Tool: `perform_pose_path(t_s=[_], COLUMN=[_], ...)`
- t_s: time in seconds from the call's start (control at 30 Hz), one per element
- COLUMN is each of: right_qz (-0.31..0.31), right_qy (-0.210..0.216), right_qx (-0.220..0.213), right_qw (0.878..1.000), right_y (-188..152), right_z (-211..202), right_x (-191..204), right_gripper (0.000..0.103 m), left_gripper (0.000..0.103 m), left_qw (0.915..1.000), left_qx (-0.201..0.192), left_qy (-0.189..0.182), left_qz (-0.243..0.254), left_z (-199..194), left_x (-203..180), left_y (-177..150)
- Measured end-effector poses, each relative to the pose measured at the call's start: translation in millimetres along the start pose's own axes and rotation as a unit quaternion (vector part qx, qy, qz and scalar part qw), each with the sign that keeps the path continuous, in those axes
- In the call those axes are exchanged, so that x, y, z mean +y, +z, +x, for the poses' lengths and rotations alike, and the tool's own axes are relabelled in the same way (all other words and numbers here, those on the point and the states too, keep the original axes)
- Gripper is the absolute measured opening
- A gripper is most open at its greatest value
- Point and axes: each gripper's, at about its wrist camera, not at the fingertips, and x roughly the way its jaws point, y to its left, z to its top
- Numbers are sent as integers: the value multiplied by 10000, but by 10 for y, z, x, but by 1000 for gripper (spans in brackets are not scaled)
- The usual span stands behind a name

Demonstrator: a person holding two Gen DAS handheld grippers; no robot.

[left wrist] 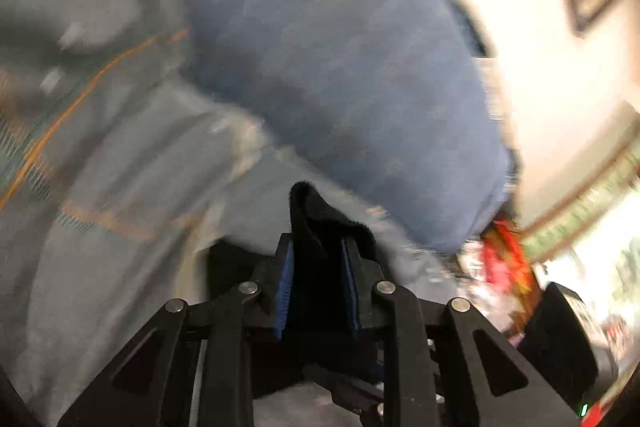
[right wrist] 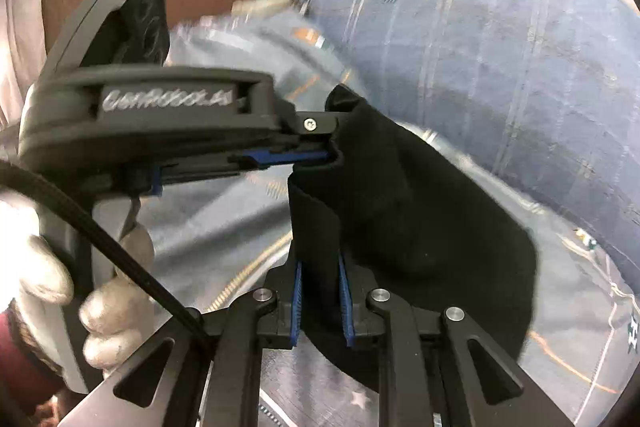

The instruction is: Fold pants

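The black pants (right wrist: pixel 404 211) hang as a bunched fold above a grey-blue bedspread. My right gripper (right wrist: pixel 320 271) is shut on a thick band of the black cloth, which rises straight up from between its blue pads (right wrist: pixel 298 303). My left gripper (right wrist: pixel 316 143) comes in from the left in the right wrist view and is shut on the same fold higher up. In the left wrist view the left gripper (left wrist: pixel 318 251) holds black pants cloth (left wrist: pixel 316 223) that sticks up between its blue pads (left wrist: pixel 285 295). The pants' legs are hidden.
A large blue pillow (left wrist: pixel 352 75) with a round emblem lies behind the pants, also seen as the pillow (right wrist: pixel 500 47). The bedspread (left wrist: pixel 100 187) has orange stitched lines. A gloved hand (right wrist: pixel 108 311) grips the left tool. A white wall (left wrist: pixel 540 47) and red clutter (left wrist: pixel 504 259) sit right.
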Motion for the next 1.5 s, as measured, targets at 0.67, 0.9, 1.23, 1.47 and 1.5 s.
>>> perform_pose_path(t_s=[0.67,0.9,1.23,1.47,1.5], right_qz=[1490,1476,1741,2686,2780], right_qy=[144,150,349,861,923], right_qx=[-778,141,-394,-467,-472], right_qw=[9857,9888,9833,9583,9550], right_y=[-370,15,-145,-565,-608], right_z=[-520,238,-46,-357,-353], right_x=[-909,-1166,-1387,-1980,-2025], right_gripper=[74,74,80,81,81], left_gripper=[41,31,43,62,66], left_qw=[9959,9848,9873,9977,9980], left_qx=[79,387,313,347,431], left_qy=[810,1615,1480,577,449], left_qz=[385,502,482,-87,-90], left_z=[6,154,-337,-202,-110], left_x=[-252,-176,-52,86,76], left_y=[-73,-622,-653,-505,-486])
